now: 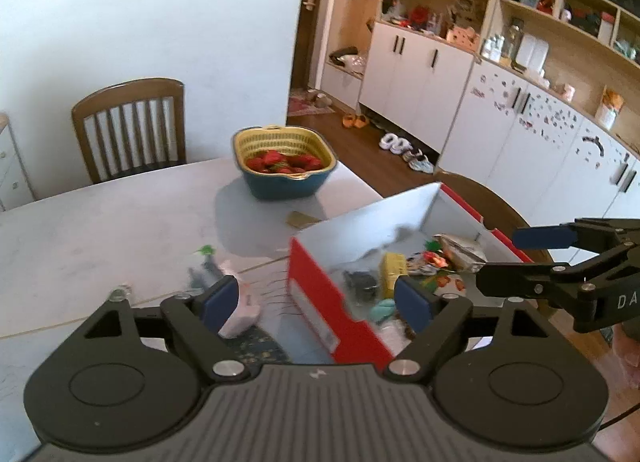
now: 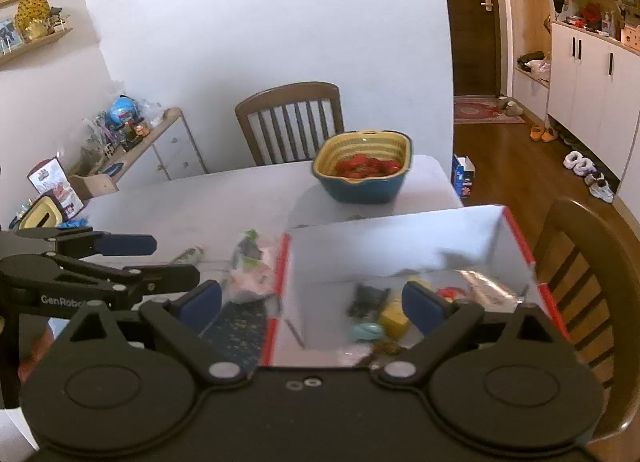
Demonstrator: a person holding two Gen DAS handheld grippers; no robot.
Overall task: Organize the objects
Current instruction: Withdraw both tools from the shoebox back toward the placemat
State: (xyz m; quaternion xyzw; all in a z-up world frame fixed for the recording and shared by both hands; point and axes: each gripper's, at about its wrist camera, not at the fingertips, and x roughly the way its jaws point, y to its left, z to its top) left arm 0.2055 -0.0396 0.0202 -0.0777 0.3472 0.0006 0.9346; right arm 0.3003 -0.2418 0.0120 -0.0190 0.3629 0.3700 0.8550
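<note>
Wooden chair, strawberry basket, white cabinets, shoes

Both cameras sit just behind their own fingers, tilted down over the table. The left wrist view looks toward one o'clock, the open box close at five o'clock. The right wrist view has the box near, dead ahead. Both share the strawberry basket and the chair at twelve o'clock.
</note>
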